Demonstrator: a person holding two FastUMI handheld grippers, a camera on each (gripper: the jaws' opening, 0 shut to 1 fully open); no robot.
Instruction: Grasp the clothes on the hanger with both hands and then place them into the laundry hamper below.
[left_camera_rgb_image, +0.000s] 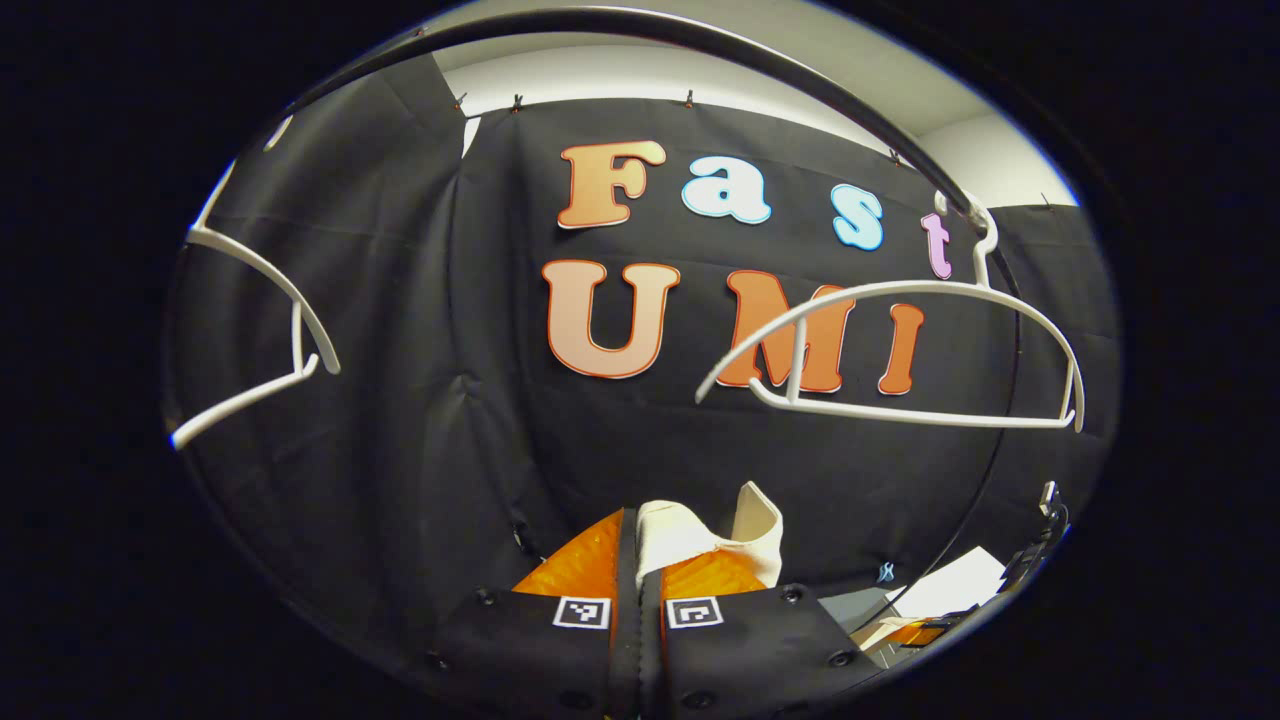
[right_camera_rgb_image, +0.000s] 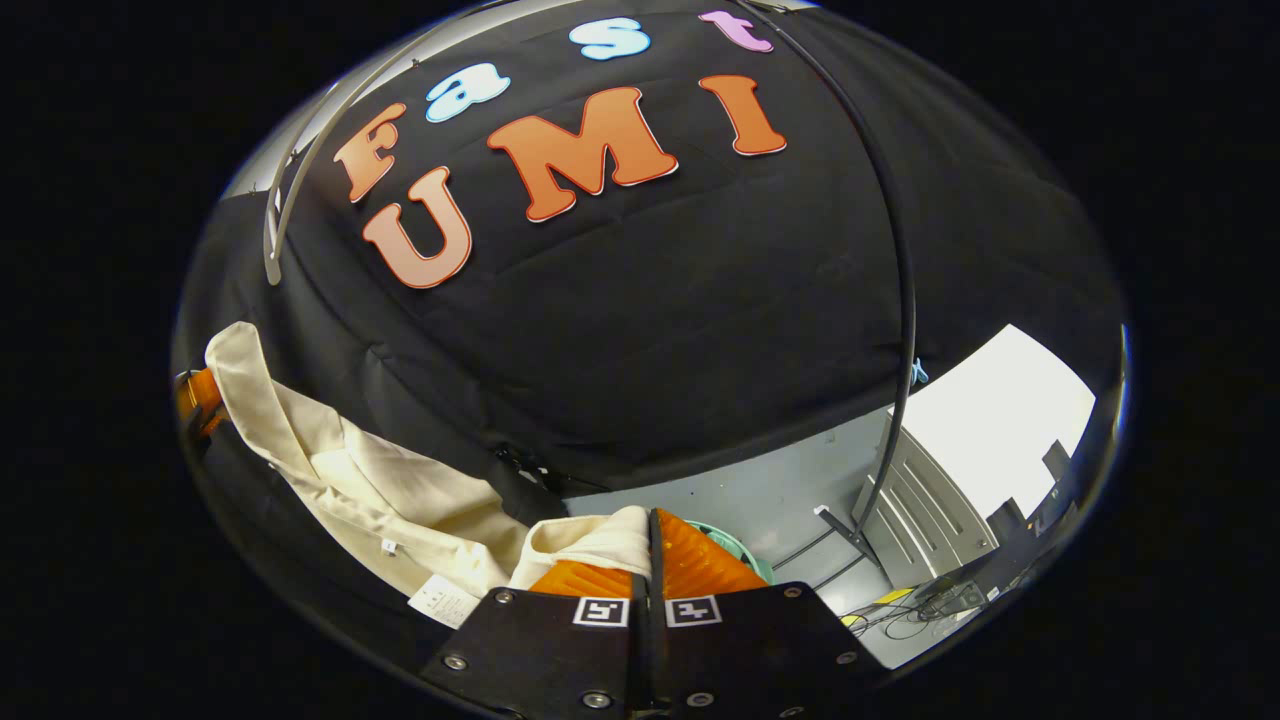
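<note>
1. Left gripper (left_camera_rgb_image: 640, 575): fingers pressed together on a fold of the cream garment (left_camera_rgb_image: 700, 535), which stands up just beyond the tips. Each finger block bears a square black-and-white marker.
2. Right gripper (right_camera_rgb_image: 650, 550): fingers likewise closed, pinching the garment's edge (right_camera_rgb_image: 590, 540); the cloth trails away to that view's left, where the other gripper (right_camera_rgb_image: 195, 400) shows at the rim. A small white tag (right_camera_rgb_image: 440, 600) hangs on the cloth; its print is too small to read.
3. A teal rim (right_camera_rgb_image: 740, 550), possibly the hamper, peeks out behind the right fingers.
4. White hanger (left_camera_rgb_image: 900, 350), bare, hooked on the dark rail (left_camera_rgb_image: 700, 40) above; a second white hanger (left_camera_rgb_image: 260, 330) hangs to the left.
5. Rail upright (right_camera_rgb_image: 900, 300) and grey floor (right_camera_rgb_image: 740, 500) lie beyond.
</note>
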